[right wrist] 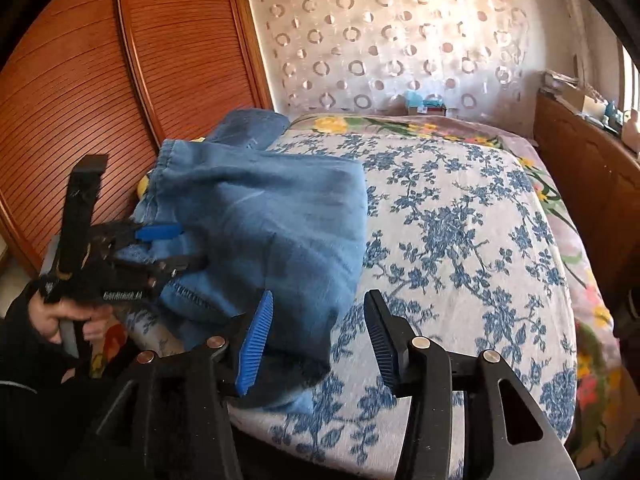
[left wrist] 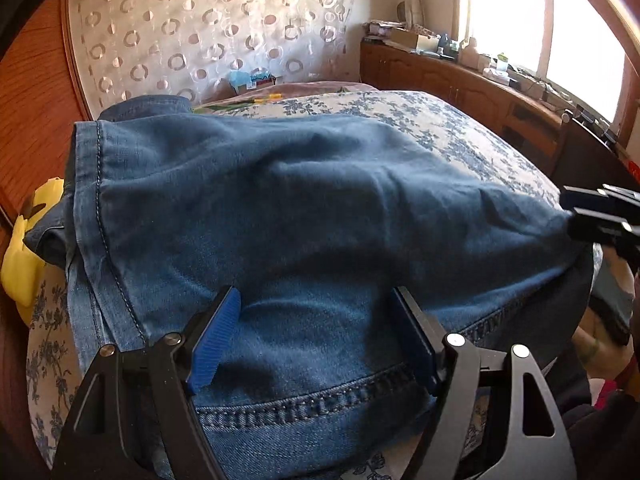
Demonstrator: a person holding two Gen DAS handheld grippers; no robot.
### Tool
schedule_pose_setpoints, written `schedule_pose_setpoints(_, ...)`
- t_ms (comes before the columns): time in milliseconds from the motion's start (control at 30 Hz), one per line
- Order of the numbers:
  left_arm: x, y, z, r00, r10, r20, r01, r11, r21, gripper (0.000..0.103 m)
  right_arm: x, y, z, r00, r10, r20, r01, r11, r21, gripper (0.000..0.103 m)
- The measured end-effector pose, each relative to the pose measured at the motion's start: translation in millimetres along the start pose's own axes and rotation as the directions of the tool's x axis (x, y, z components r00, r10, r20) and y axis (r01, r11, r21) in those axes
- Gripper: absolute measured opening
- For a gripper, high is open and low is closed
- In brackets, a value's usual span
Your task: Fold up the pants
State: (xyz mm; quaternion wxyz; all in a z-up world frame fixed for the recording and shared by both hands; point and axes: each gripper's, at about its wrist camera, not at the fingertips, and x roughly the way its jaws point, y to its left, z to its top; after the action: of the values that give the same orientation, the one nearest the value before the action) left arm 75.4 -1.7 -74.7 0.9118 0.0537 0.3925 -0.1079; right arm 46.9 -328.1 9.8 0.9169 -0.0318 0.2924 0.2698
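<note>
1. Left wrist view: pants (left wrist: 304, 216), blue denim, lie folded in a thick stack on the floral bed (left wrist: 420, 120). Left gripper (left wrist: 316, 340) hovers low over the near hem, jaws spread wide, holding nothing. Right gripper (left wrist: 600, 220) sits at the stack's right edge.
2. Right wrist view: right gripper (right wrist: 318, 340) open, empty, beside the stack's corner. Judged nearly done; perhaps smoothing left.
</note>
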Motion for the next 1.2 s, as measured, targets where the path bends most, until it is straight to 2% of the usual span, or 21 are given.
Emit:
schedule_pose_setpoints(433,0,2,-9,0.999,-0.007,0.034,0.007,1.0,0.013,0.077,56,3,-5,0.996,-0.024,-0.091,0.028,0.999,0.037,0.05)
schedule_pose_setpoints(767,-7,-1,-11,0.999,0.011,0.034,-0.011,1.0,-0.005,0.077,57,2,-14,0.998,-0.018,-0.067,0.021,0.999,0.043,0.05)
schedule_pose_setpoints(933,-20,-5,-15,0.999,-0.014,0.048,0.014,1.0,-0.006,0.077,58,0,-15,0.998,-0.012,-0.064,0.015,0.999,0.051,0.05)
schedule_pose_setpoints(1200,-17,-5,-19,0.999,-0.004,0.038,0.004,1.0,0.004,0.077,61,1,-14,0.998,0.007,-0.06,-0.003,0.998,0.068,0.05)
